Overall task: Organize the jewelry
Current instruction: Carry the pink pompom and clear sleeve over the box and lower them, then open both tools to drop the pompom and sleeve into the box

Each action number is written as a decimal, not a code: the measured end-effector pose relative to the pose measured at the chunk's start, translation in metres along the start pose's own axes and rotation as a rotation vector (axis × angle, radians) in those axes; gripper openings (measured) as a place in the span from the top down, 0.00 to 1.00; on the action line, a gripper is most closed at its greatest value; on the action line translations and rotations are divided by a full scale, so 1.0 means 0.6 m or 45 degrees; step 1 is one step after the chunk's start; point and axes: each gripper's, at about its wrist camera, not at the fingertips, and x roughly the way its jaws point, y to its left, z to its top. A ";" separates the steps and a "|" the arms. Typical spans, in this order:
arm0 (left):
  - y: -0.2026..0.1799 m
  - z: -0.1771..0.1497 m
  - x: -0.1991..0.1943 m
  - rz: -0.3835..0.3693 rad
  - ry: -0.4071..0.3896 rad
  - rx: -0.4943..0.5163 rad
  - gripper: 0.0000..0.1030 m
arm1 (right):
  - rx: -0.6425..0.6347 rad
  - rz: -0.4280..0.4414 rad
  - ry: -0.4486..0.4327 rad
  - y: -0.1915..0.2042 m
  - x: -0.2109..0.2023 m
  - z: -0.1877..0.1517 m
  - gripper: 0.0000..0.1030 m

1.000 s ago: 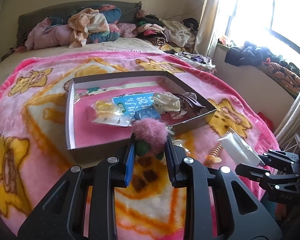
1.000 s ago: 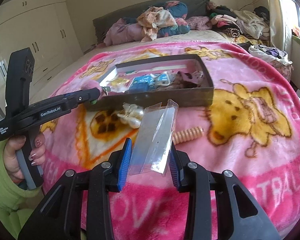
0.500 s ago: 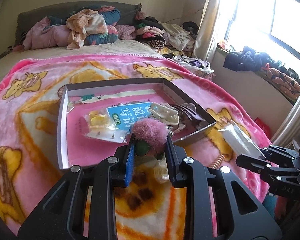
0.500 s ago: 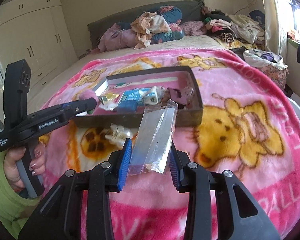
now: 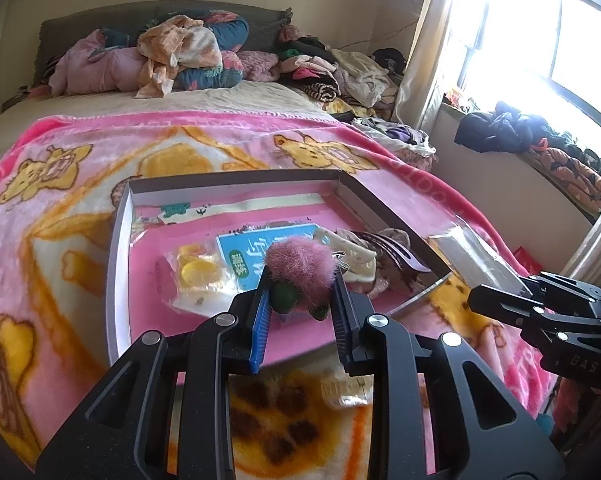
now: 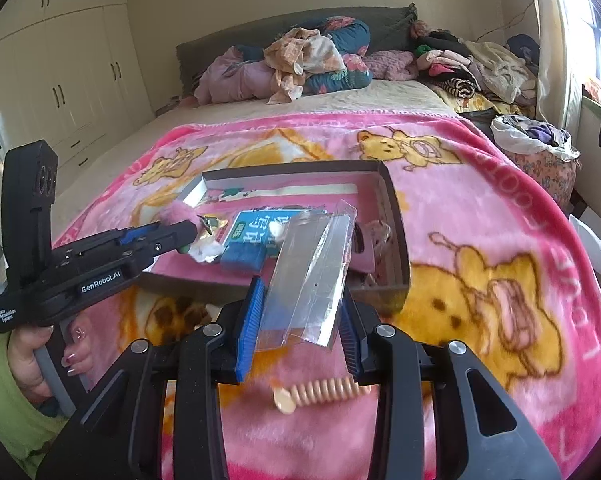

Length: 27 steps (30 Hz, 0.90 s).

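Note:
In the left wrist view my left gripper (image 5: 300,282) is shut on a pink fluffy pom-pom (image 5: 300,262) with green beads, held over the near part of a shallow grey box (image 5: 117,264) lined in pink. In the right wrist view my right gripper (image 6: 302,296) is shut on a clear plastic packet (image 6: 312,268), just before the box's front wall (image 6: 398,236). The left gripper (image 6: 186,235) and its pom-pom (image 6: 178,214) show at the left of that view, the right gripper (image 5: 500,300) with the packet (image 5: 474,256) at the right of the left wrist view.
The box holds a blue card (image 5: 252,254), a bagged yellow piece (image 5: 200,276), a cream item (image 5: 358,258) and a dark comb (image 5: 398,246). A peach spiral hair tie (image 6: 320,394) and a pearly piece (image 5: 344,390) lie on the pink blanket (image 6: 480,208). Clothes are piled at the bed's head.
Both grippers have moved forward to the box. The pom-pom now hangs over the box's inside, and the clear packet has come up to its front wall. Neither grip has changed.

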 end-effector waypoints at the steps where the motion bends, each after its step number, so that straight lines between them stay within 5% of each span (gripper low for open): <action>1: 0.001 0.004 0.005 0.003 -0.001 0.003 0.81 | -0.003 -0.002 0.002 -0.001 0.004 0.003 0.67; 24: 0.032 0.005 0.074 0.062 0.093 -0.028 0.80 | 0.008 -0.034 0.140 -0.030 0.153 0.050 0.65; 27: 0.032 0.004 0.074 0.064 0.094 -0.027 0.79 | 0.016 -0.041 0.114 -0.032 0.142 0.045 0.53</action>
